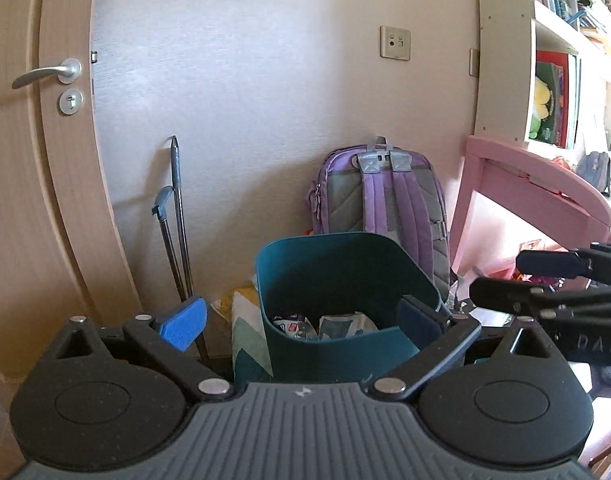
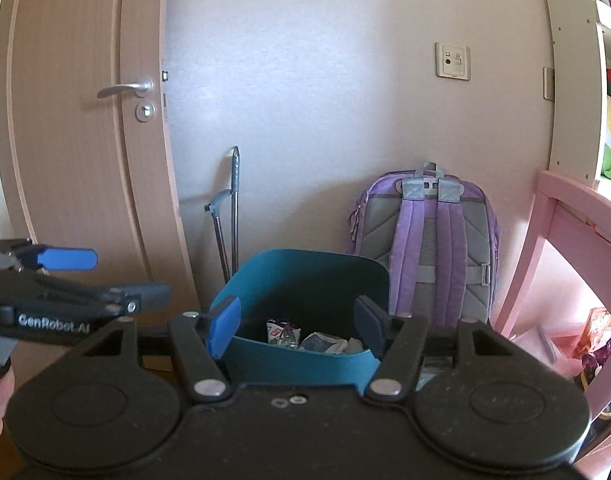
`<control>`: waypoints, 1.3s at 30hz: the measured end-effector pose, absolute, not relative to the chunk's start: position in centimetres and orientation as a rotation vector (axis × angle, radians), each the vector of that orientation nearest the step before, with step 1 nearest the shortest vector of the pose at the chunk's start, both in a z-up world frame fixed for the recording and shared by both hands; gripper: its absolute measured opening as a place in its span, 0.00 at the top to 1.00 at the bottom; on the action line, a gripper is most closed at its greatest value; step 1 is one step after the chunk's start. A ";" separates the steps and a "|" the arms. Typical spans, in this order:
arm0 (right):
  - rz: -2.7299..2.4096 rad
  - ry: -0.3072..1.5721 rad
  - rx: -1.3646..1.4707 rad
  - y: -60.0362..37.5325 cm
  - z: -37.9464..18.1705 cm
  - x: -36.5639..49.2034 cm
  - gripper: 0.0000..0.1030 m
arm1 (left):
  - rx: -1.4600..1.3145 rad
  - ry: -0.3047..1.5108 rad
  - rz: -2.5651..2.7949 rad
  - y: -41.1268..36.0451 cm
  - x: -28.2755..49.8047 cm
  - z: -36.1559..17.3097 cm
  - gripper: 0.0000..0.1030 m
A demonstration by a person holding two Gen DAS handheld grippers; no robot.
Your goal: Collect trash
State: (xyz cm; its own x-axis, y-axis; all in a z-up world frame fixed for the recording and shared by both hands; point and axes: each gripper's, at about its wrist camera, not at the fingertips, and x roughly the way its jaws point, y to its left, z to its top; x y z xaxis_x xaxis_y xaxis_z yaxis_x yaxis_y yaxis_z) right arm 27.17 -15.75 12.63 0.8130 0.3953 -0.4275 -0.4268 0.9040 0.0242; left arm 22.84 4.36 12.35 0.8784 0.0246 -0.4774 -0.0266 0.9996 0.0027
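The teal bin point(image 1: 341, 300) stands upright on the floor, its open mouth facing up and its rear wall rising higher than the low front lip. Inside, near the bottom, lie crumpled wrappers point(image 1: 337, 326) — white with some red and purple print, too small to read.

Writing shows only on the tools: "GenRobot.AI" on the side of the left gripper point(image 2: 117, 276) as seen from the right wrist camera, and "DAS" on the side of the right gripper point(image 1: 509, 278) as seen from the left one.

Both grippers hover just in front of the bin, level with its front lip. The left gripper point(image 1: 303, 316) has its jaws spread wide, one blue pad to each side of the bin, holding nothing. The right gripper point(image 2: 297, 322) is likewise spread wide and empty — the bin's mouth sits between its pads.

Behind the bin, a purple backpack point(image 1: 385, 196) leans on the wall; to the bin's left stand two metal poles point(image 1: 177, 220), beyond them a wooden door point(image 1: 29, 160). A pink desk point(image 1: 537, 176) stands to the bin's right.
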 end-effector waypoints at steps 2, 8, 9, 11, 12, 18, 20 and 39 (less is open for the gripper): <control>0.445 0.440 -0.066 -15.8 12.8 26.6 0.39 | -0.018 0.500 0.017 4.5 22.1 12.5 0.01; 0.475 0.437 -0.071 -15.7 13.1 25.2 0.39 | -0.042 0.495 0.011 4.7 20.5 13.1 0.01; 0.478 0.433 -0.076 -15.7 13.2 24.9 0.39 | -0.044 0.492 0.012 4.7 20.4 13.2 0.01; 0.481 0.423 -0.077 -15.7 13.3 24.5 0.38 | -0.050 0.483 0.019 4.8 20.1 13.5 0.01; 0.483 0.420 -0.075 -15.7 13.5 24.3 0.38 | -0.053 0.481 0.019 4.9 20.0 13.6 0.01; 0.484 0.411 -0.075 -15.8 13.9 23.5 0.38 | -0.056 0.469 0.020 4.8 19.2 14.2 0.01; 0.487 0.405 -0.076 -15.9 14.1 23.1 0.38 | -0.058 0.464 0.018 4.7 19.0 14.4 0.01; 0.521 0.373 -0.053 -16.5 15.3 21.5 0.38 | -0.060 0.434 0.017 4.3 17.5 15.3 0.01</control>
State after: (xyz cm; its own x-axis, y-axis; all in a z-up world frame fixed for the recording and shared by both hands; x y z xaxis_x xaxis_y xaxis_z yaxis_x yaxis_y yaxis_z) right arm 21.53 -16.51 15.30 0.8015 0.4766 -0.3612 -0.4958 0.8673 0.0443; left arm 17.51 4.25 15.30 0.9070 0.0037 -0.4211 -0.0295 0.9981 -0.0549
